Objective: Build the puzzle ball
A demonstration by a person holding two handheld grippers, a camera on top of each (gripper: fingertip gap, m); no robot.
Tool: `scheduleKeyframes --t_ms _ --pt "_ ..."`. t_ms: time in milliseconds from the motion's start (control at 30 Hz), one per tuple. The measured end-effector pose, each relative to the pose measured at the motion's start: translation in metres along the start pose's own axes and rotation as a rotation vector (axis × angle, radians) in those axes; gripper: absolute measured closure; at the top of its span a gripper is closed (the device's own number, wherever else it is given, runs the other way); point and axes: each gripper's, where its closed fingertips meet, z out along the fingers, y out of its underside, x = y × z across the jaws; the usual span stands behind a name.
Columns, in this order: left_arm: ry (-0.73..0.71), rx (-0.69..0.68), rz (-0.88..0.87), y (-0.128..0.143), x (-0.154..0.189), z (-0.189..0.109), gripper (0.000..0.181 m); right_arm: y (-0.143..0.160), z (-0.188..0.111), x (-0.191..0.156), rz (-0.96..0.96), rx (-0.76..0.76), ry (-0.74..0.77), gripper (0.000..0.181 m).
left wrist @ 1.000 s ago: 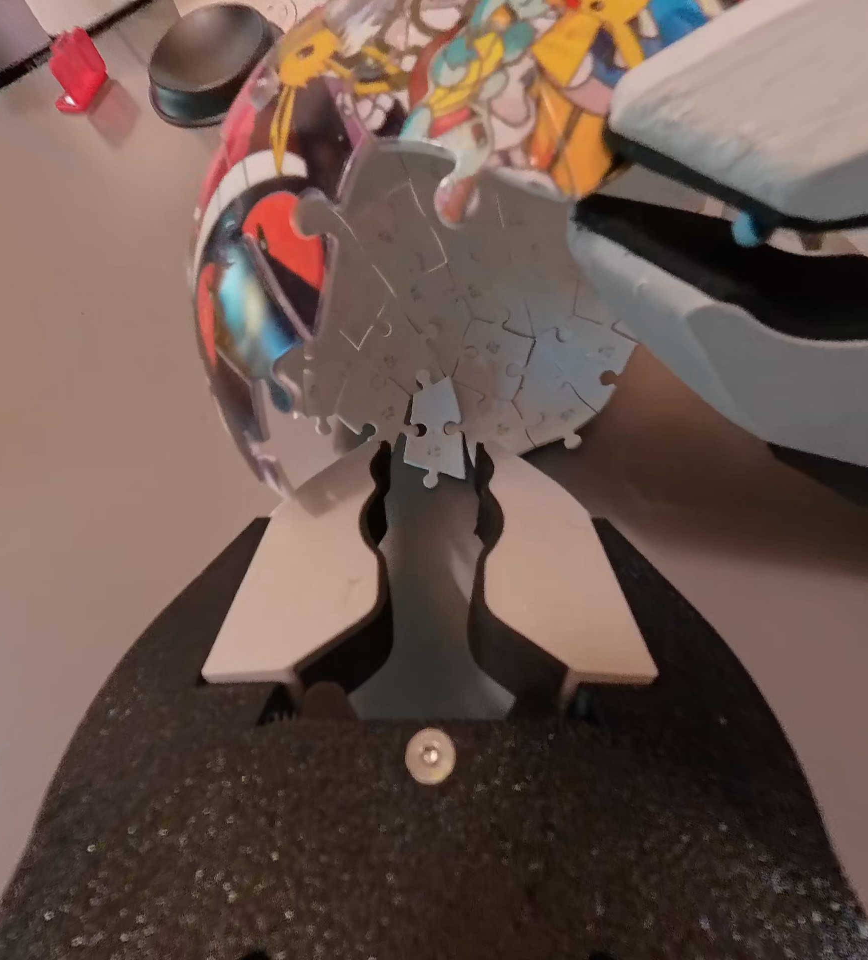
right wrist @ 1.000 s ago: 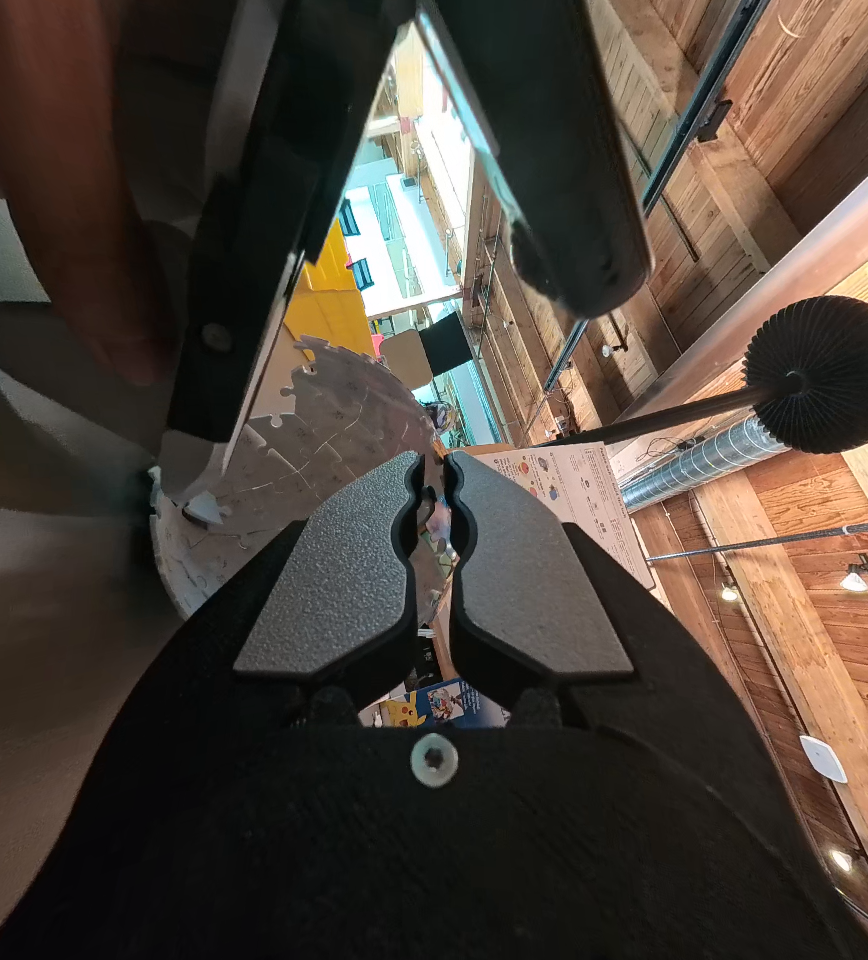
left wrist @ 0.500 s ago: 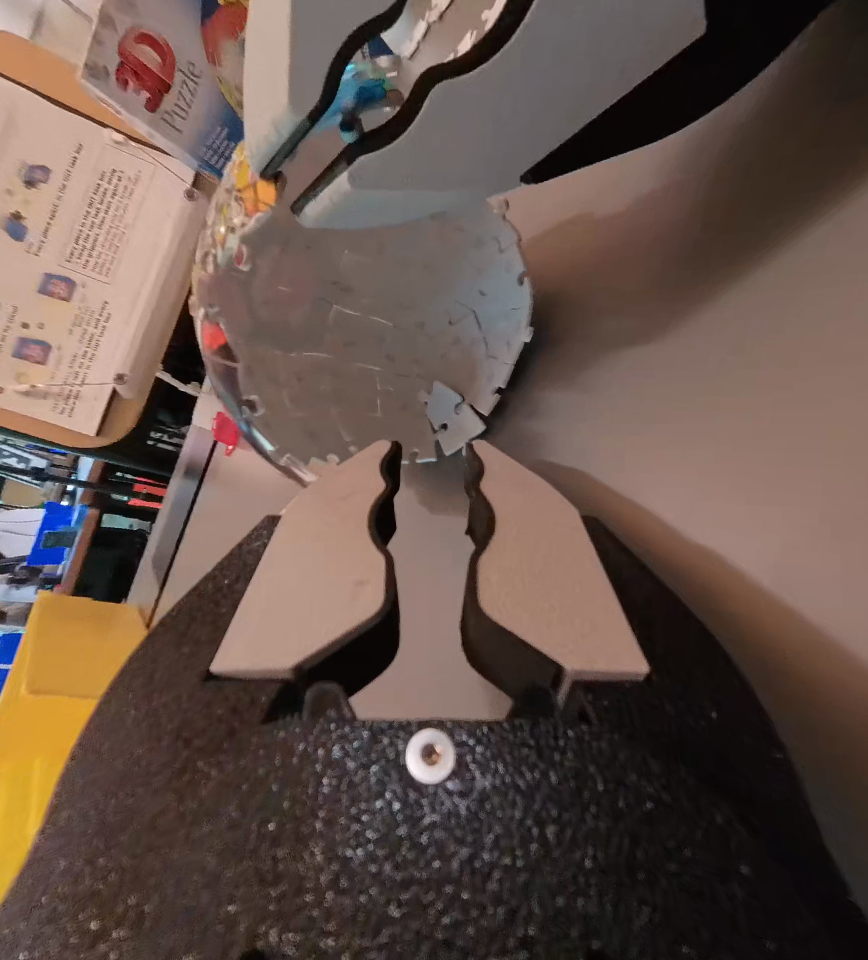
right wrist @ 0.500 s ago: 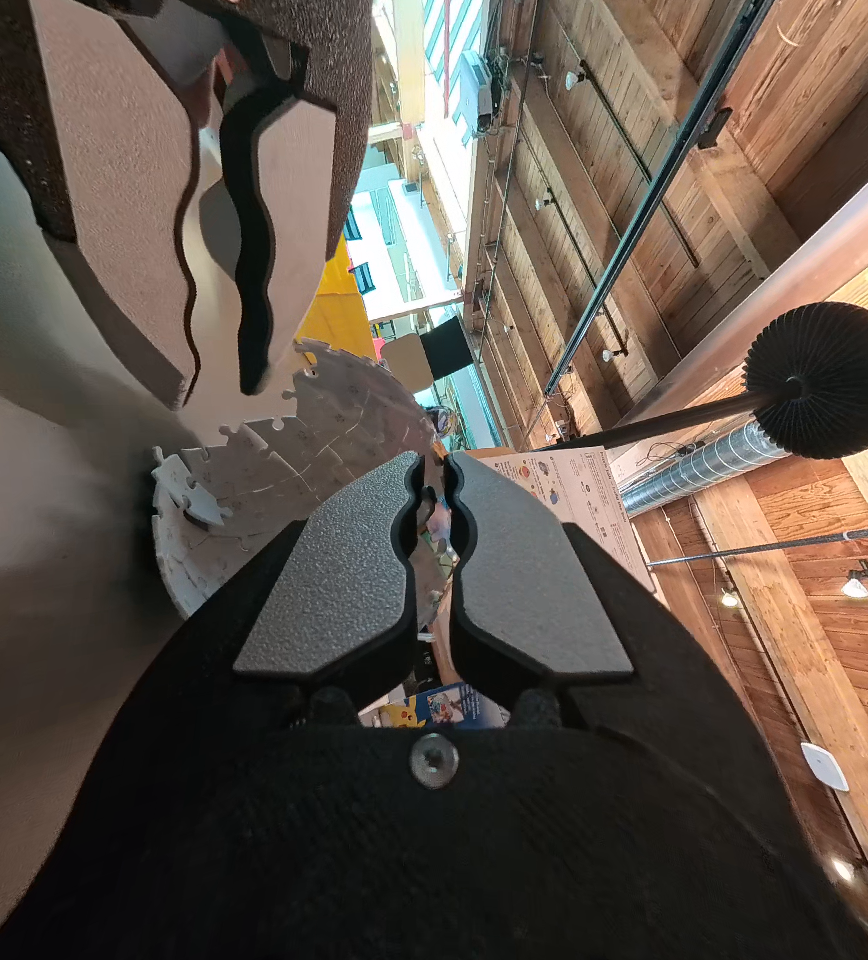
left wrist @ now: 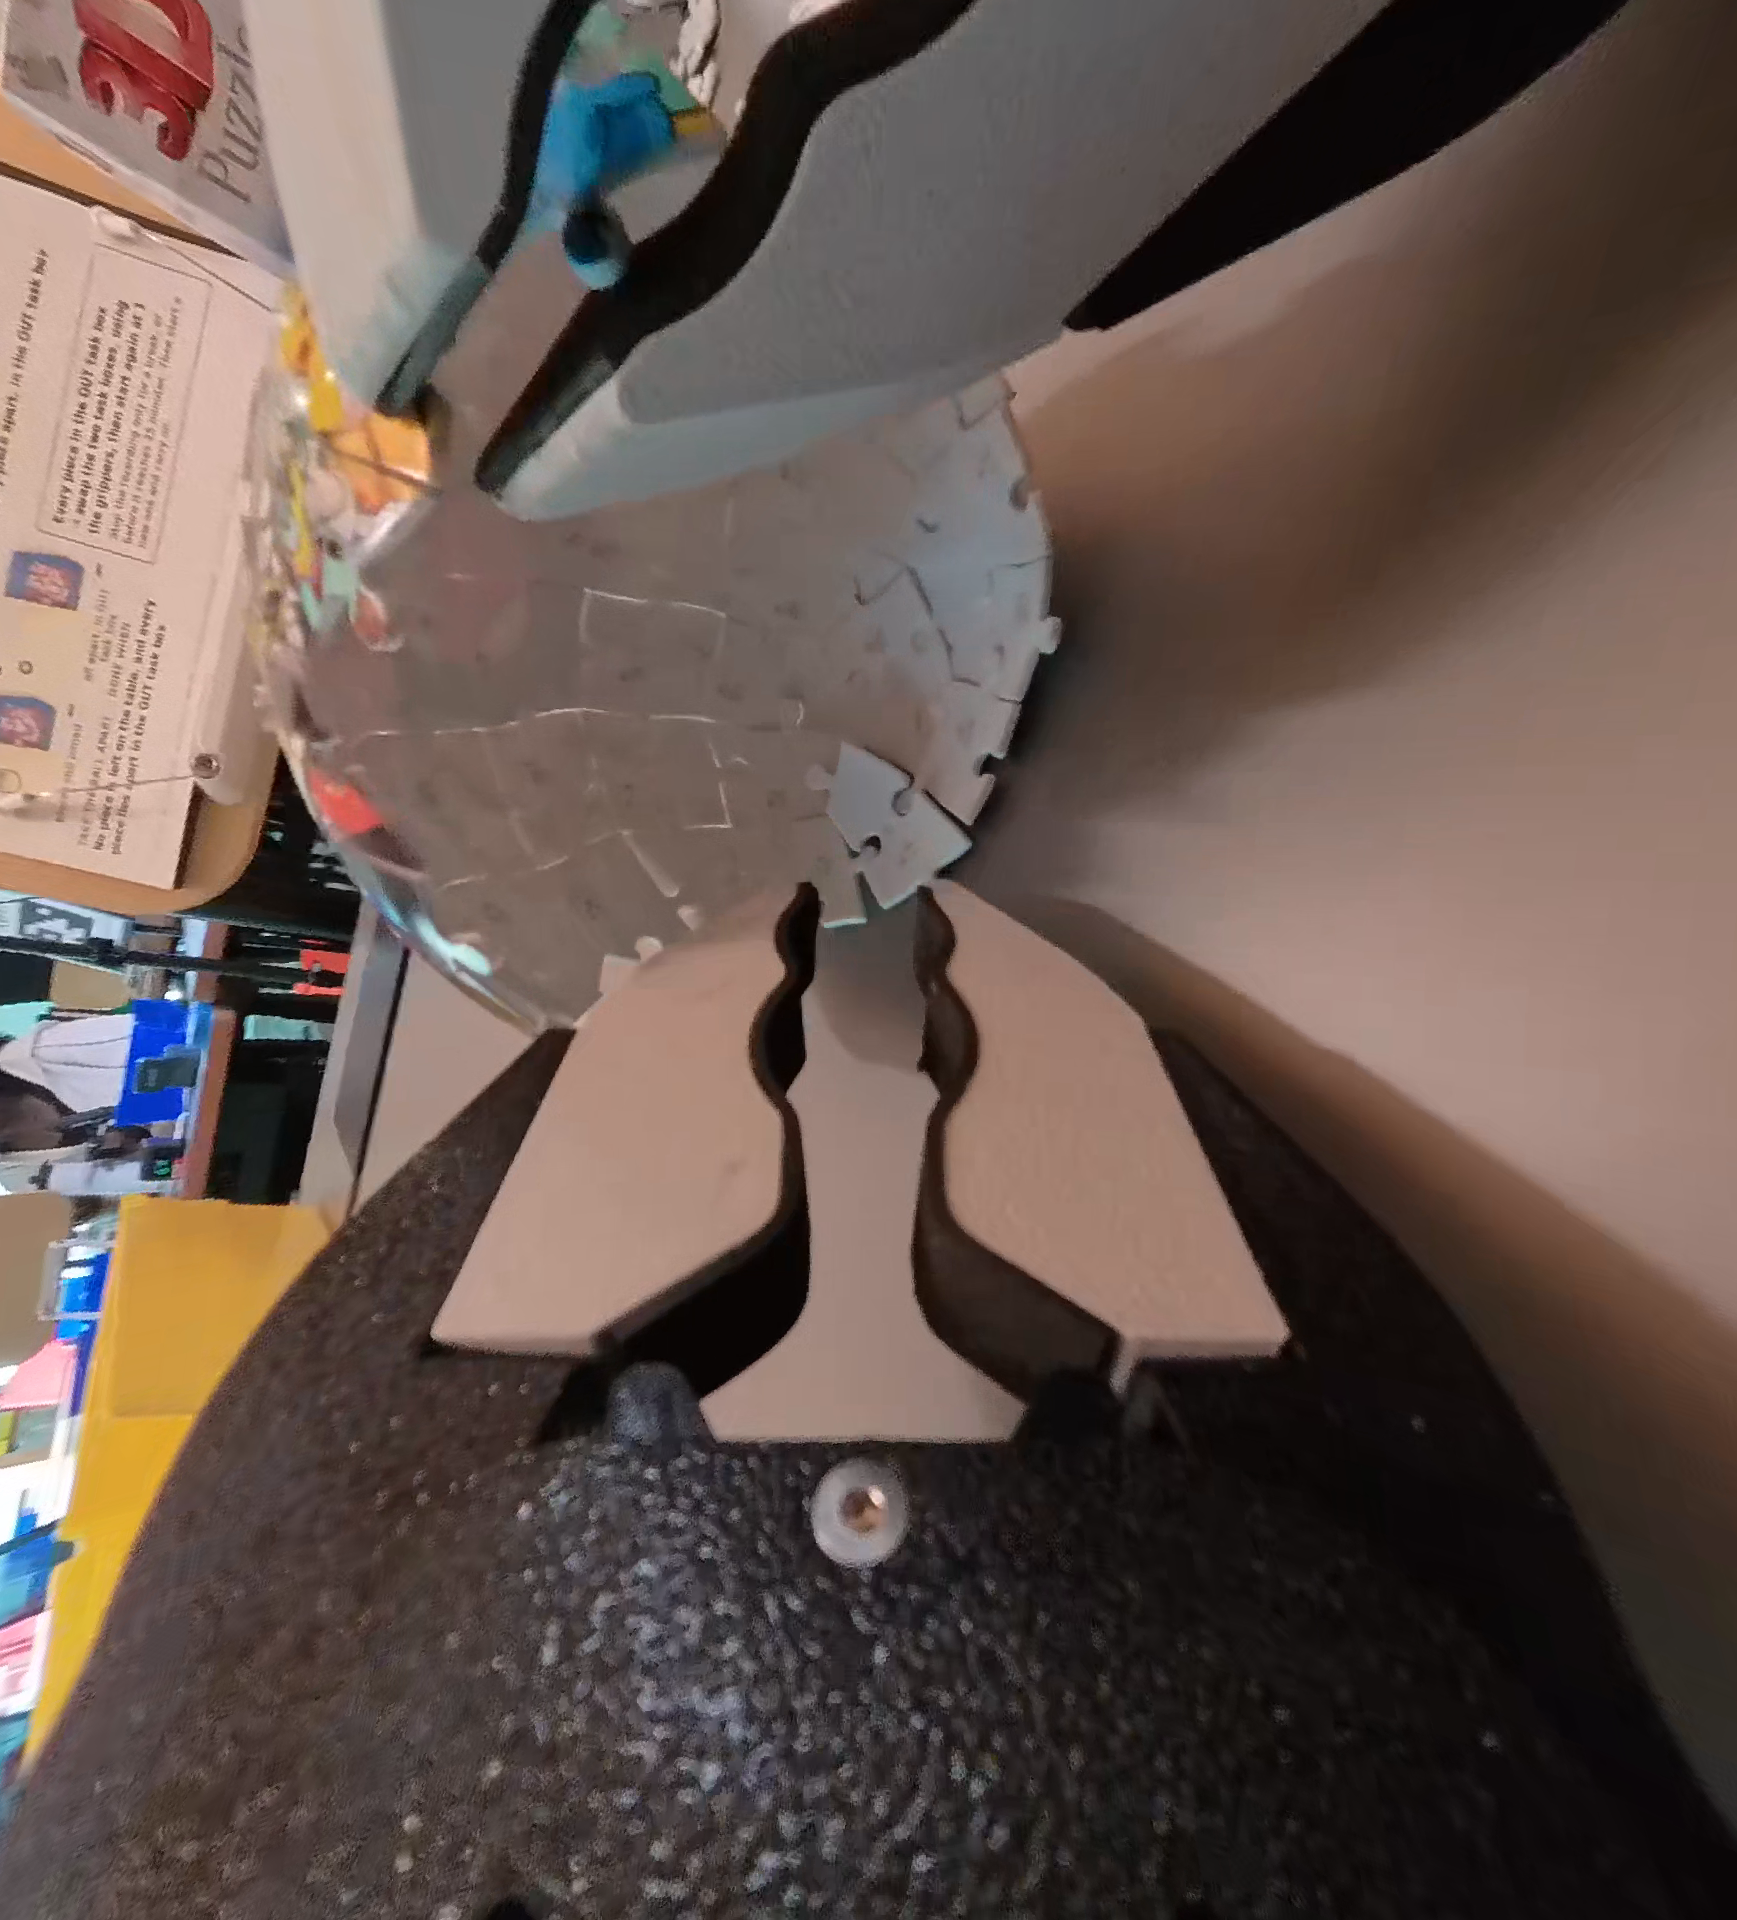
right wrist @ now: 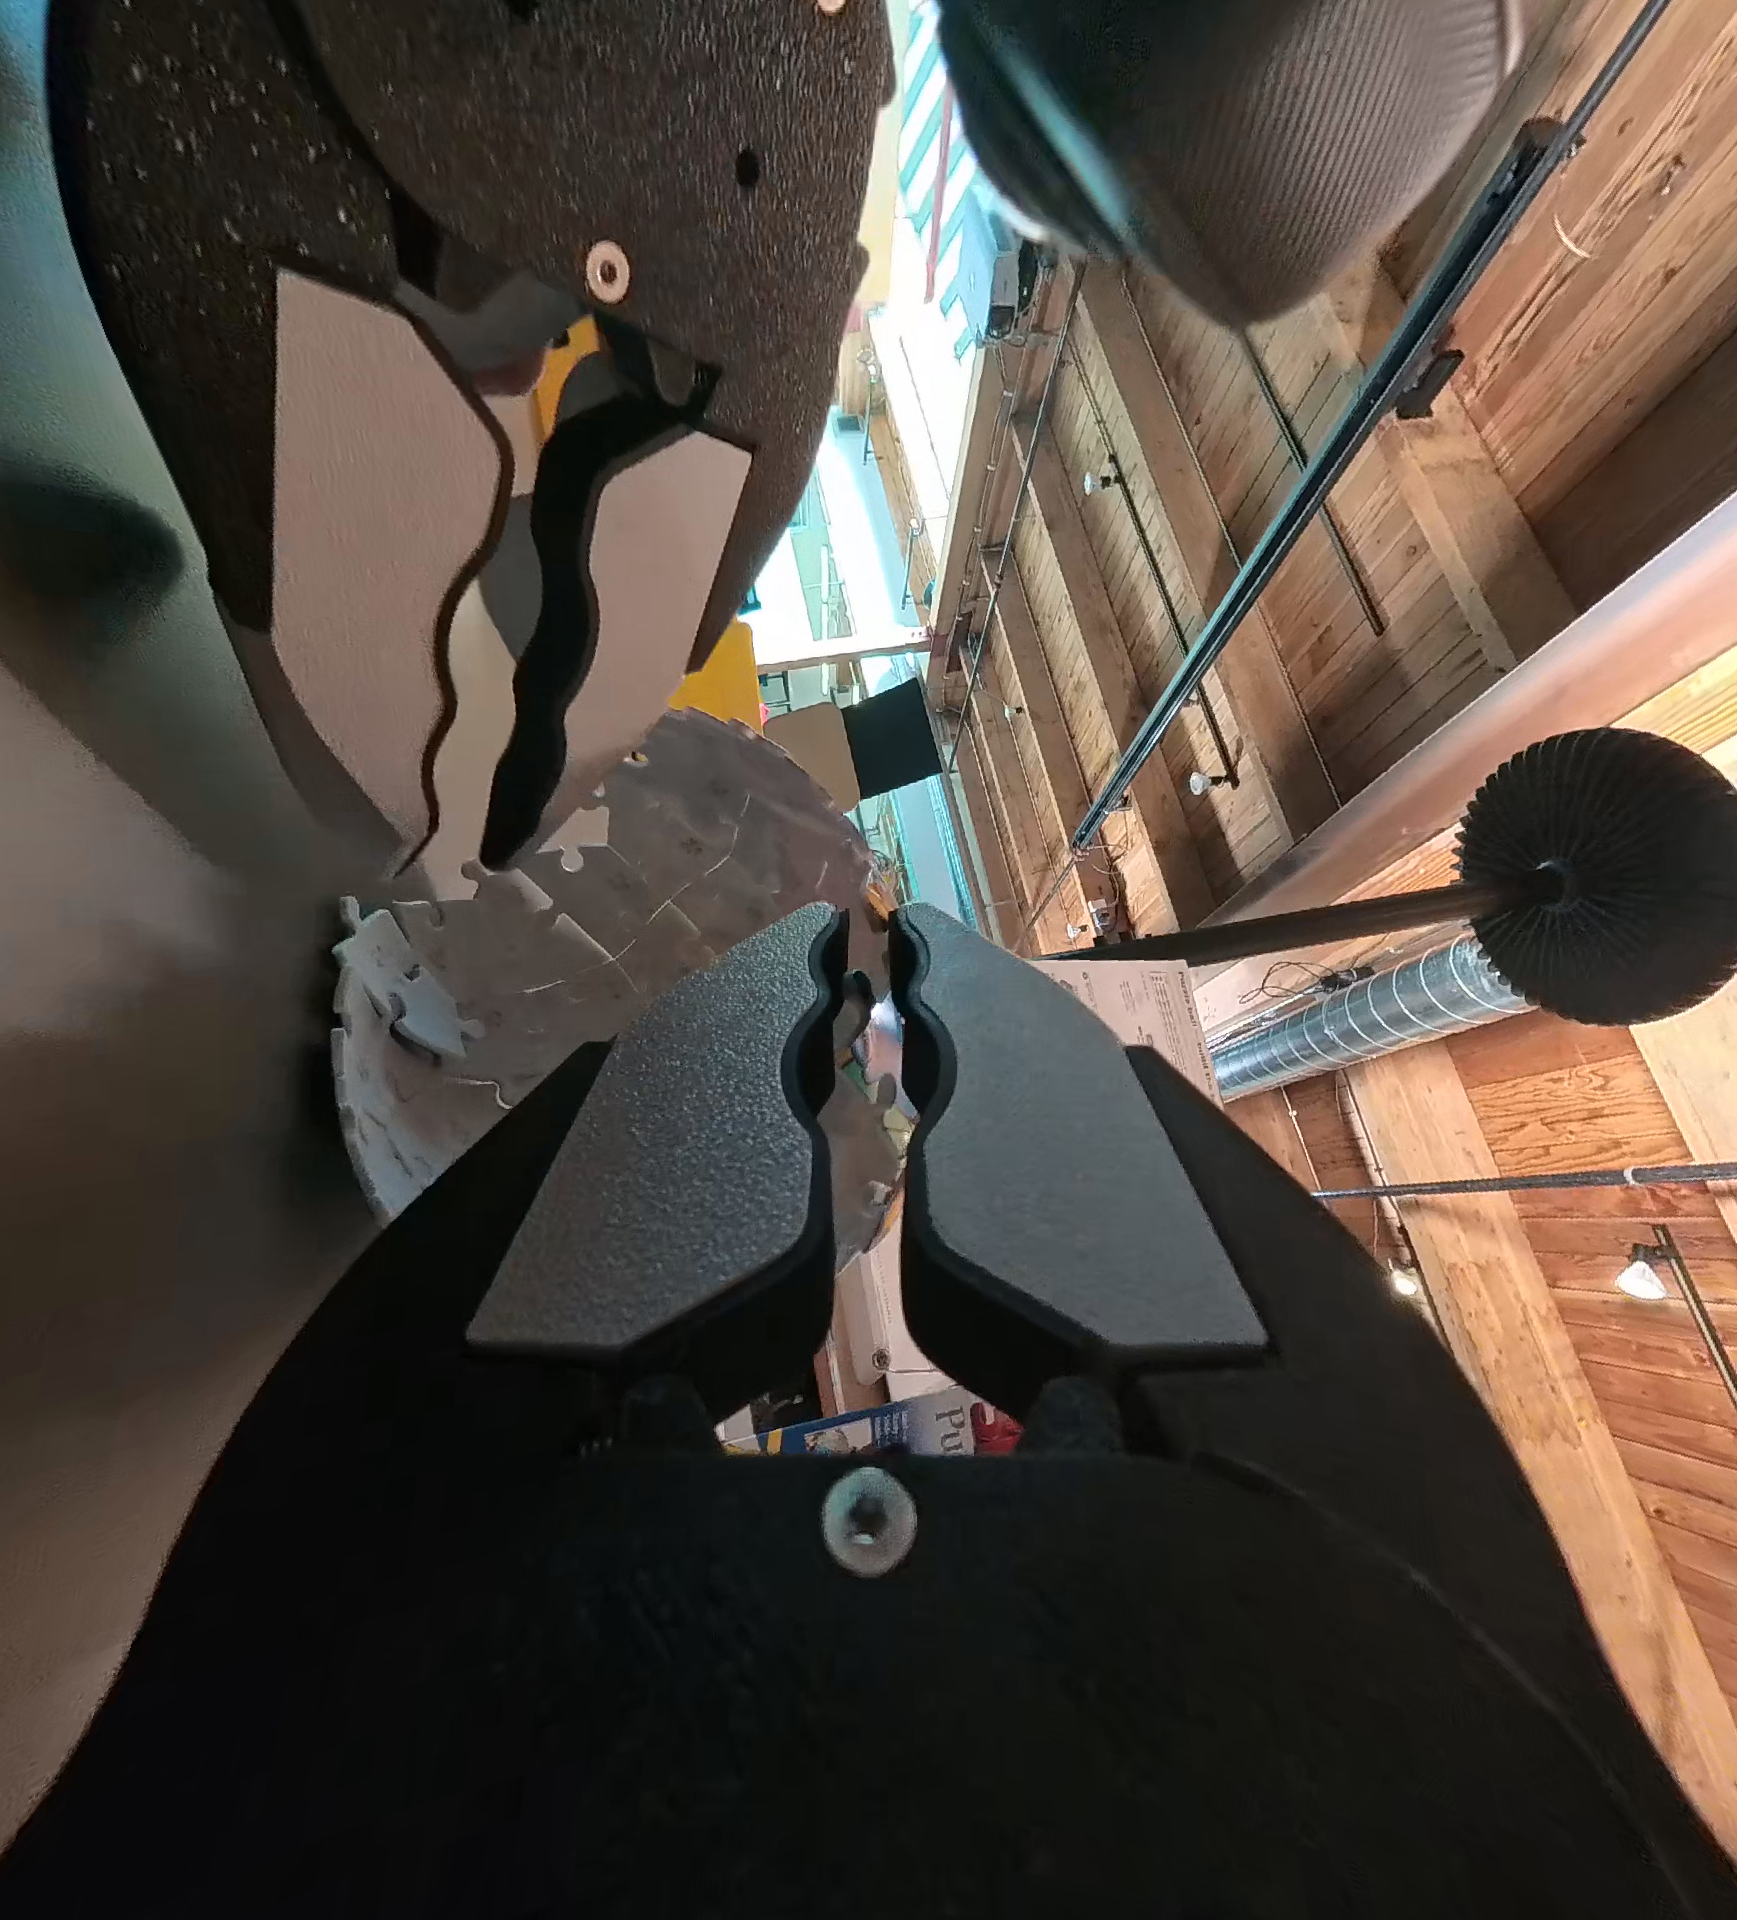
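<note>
Left wrist view: the left gripper [left wrist: 869, 904] stands slightly open, holding nothing, its tips just near the puzzle ball's [left wrist: 656, 717] jagged rim, where one piece [left wrist: 885, 831] juts out.

Right wrist view: the right gripper [right wrist: 869, 940] pinches the shell's far edge; bare table [right wrist: 64, 1039] lies left.

The left gripper [left wrist: 864, 914] has pale flat fingers [left wrist: 635, 1143] with wavy edges, a rough black speckled body and one silver screw [left wrist: 856, 1517]. The right gripper [right wrist: 869, 940] is all black with one screw [right wrist: 866, 1534].
</note>
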Motion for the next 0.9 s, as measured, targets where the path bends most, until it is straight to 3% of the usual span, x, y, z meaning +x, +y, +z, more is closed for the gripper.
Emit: scheduleKeyframes --t_ms 200,367,533,700,900 --pt "-0.026 -0.050 -0.039 -0.004 0.000 0.008 0.164 -0.001 0.000 -0.002 0.000 0.005 -0.008 0.174" --pt "-0.119 -0.059 0.088 -0.010 -0.012 0.006 0.169 0.001 0.001 0.000 0.014 -0.001 -0.001 0.174" --pt "-0.104 -0.052 -0.022 -0.004 -0.006 -0.001 0.168 0.000 0.001 -0.001 0.008 -0.001 -0.003 0.174" --pt "0.060 -0.096 -0.440 -0.001 0.012 -0.009 0.158 -0.002 0.002 -0.001 0.010 -0.001 -0.003 0.174" --pt "0.190 -0.044 -1.177 -0.018 0.008 -0.017 0.157 -0.001 0.003 0.000 0.044 -0.003 0.000 0.174"
